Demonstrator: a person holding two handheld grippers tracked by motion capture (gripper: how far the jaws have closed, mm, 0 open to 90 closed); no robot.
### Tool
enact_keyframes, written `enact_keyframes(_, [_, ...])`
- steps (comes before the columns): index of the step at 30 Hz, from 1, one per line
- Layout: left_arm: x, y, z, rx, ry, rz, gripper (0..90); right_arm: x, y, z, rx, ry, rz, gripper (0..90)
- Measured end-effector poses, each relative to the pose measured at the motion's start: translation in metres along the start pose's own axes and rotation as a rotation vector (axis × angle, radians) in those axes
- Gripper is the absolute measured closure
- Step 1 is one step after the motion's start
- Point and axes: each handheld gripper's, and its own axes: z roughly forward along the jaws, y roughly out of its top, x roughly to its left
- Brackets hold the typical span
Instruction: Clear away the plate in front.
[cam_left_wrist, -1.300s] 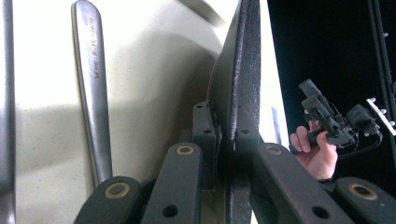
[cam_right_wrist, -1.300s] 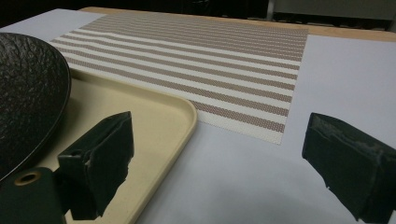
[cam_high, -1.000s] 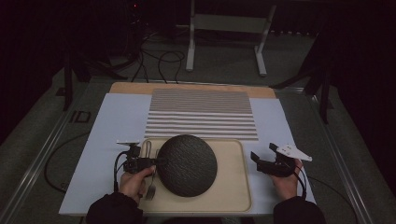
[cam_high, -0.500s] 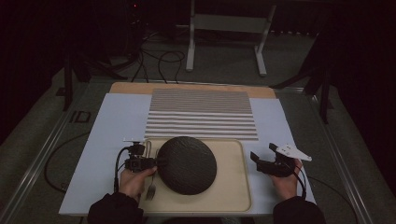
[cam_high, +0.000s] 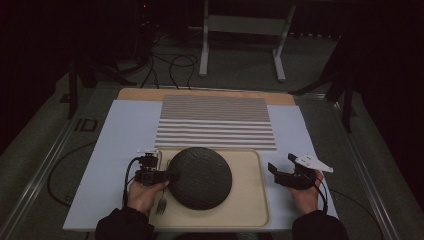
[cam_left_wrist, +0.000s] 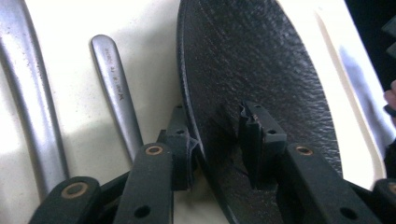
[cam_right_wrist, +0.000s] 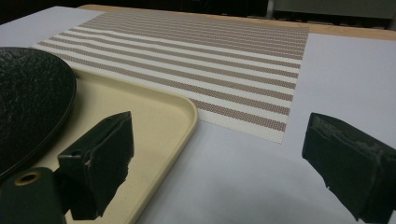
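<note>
**Left tongs clamped on plate rim; right tongs wide open beside tray**

Left tongs (cam_high: 169, 175): jaws closed on the left rim of the dark textured plate (cam_high: 201, 177), one jaw on either face of the edge. The left gripper view confirms the pinch at close range (cam_left_wrist: 217, 140), with the plate (cam_left_wrist: 261, 70) running edge-on up the frame.

Right tongs (cam_high: 281, 168): jaws spread wide, holding nothing and touching nothing. They sit over the white sheet (cam_high: 122, 150) just right of the cream tray (cam_high: 250, 200).

The plate lies in the tray, toward its left half, on the bench.

High view shows a fork (cam_high: 161, 204) on the tray near the left hand (cam_high: 145, 192), tines toward the person. The left gripper view instead shows two metal cutlery handles (cam_left_wrist: 116, 88) lying on the tray beside the plate; whether either is the fork cannot be told.

Right gripper view (cam_right_wrist: 219, 154) shows the tray corner (cam_right_wrist: 187, 116), the plate edge (cam_right_wrist: 32, 102) and the striped placemat (cam_right_wrist: 196, 60) beyond.
</note>
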Motion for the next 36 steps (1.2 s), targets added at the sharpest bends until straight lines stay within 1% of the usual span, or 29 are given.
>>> enact_keyframes(6, [0.001, 0.0, 0.005, 0.021, 0.02, 0.005, 62.8, 0.0, 0.0, 0.0, 0.001, 0.0, 0.001, 9.1])
enact_keyframes(11, [0.001, 0.0, 0.004, 0.044, 0.068, 0.025, 61.1, 0.0, 0.0, 0.0, 0.0, 0.0, 0.002, 9.1])
enact_keyframes(16, [-0.002, 0.001, 0.004, 0.059, 0.056, 0.043, 49.5, 0.0, 0.0, 0.0, 0.001, 0.001, 0.001, 9.1])
enact_keyframes(19, [-0.004, 0.002, 0.004, 0.064, 0.057, 0.062, 43.1, 0.0, 0.0, 0.0, 0.0, 0.0, 0.0, 9.1])
enact_keyframes(22, [-0.004, 0.004, 0.0, 0.04, 0.051, 0.064, 38.2, 0.0, 0.0, -0.001, -0.001, 0.0, 0.004, 9.1])
enact_keyframes(23, [-0.004, 0.005, -0.002, 0.026, 0.05, 0.071, 37.1, 0.0, 0.0, 0.0, -0.002, 0.001, 0.003, 9.1])
enact_keyframes(25, [-0.005, 0.008, -0.006, -0.002, 0.033, 0.089, 34.0, 0.0, 0.0, 0.0, 0.0, 0.0, -0.001, 9.1])
enact_keyframes(27, [-0.007, 0.012, -0.009, -0.032, 0.02, 0.108, 28.9, 0.0, 0.0, 0.0, 0.0, 0.001, -0.001, 9.1])
enact_keyframes(31, [-0.008, 0.019, -0.01, -0.074, 0.04, 0.168, 16.3, 0.0, 0.0, 0.0, 0.0, 0.002, -0.002, 9.1])
enact_keyframes(32, [-0.009, 0.02, -0.01, -0.089, 0.043, 0.175, 15.1, 0.0, 0.0, 0.0, 0.0, 0.002, -0.002, 9.1])
enact_keyframes(34, [-0.008, 0.023, -0.01, -0.11, 0.057, 0.2, 12.6, 0.0, 0.0, 0.0, 0.0, 0.002, -0.002, 9.1])
enact_keyframes(35, [-0.008, 0.025, -0.011, -0.119, 0.061, 0.219, 9.8, 0.0, 0.0, 0.0, 0.0, 0.003, -0.001, 9.1])
enact_keyframes(36, [-0.007, 0.026, -0.011, -0.13, 0.059, 0.227, 5.6, 0.0, 0.0, 0.0, 0.001, 0.003, -0.001, 9.1])
